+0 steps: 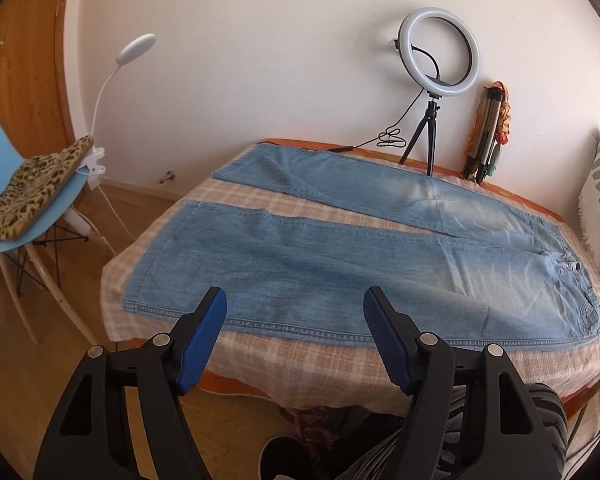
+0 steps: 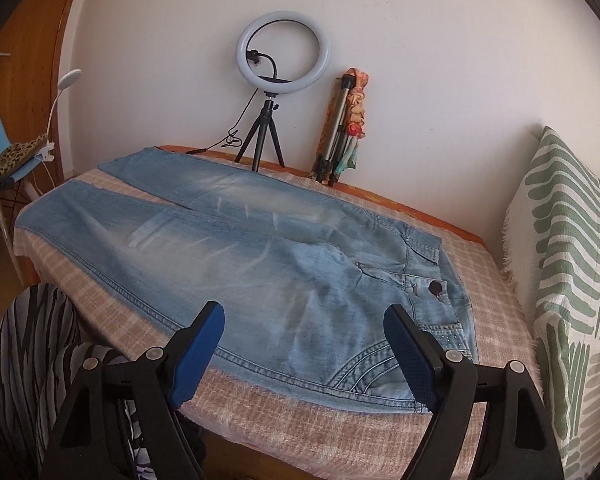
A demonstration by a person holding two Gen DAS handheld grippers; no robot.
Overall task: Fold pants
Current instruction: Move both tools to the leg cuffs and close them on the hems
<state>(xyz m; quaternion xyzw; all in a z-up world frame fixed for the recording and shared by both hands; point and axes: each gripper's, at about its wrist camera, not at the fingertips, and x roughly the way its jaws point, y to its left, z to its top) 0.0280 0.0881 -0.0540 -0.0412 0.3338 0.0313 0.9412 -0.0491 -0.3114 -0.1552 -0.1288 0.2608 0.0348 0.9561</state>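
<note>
Table covered by a checked pink cloth, set against a white wall. Pants of light blue denim lie flat and unfolded across the cloth, filling most of it; in the left wrist view the two legs run toward 10 o'clock and the waistband sits at 3 o'clock. In the right wrist view the same pants show their dark waist button at 3 o'clock and the legs reach toward 10 o'clock. Blue chair with a leopard-print cushion stands on the floor at 9 o'clock. Ring light on a small black tripod stands at the table's far edge, at 1 o'clock. Left gripper hovers over the near leg's hem edge at 6 o'clock, jaws apart, nothing between the pads. Right gripper hovers over the near hip by the pocket stitching, jaws wide, nothing gripped.
</note>
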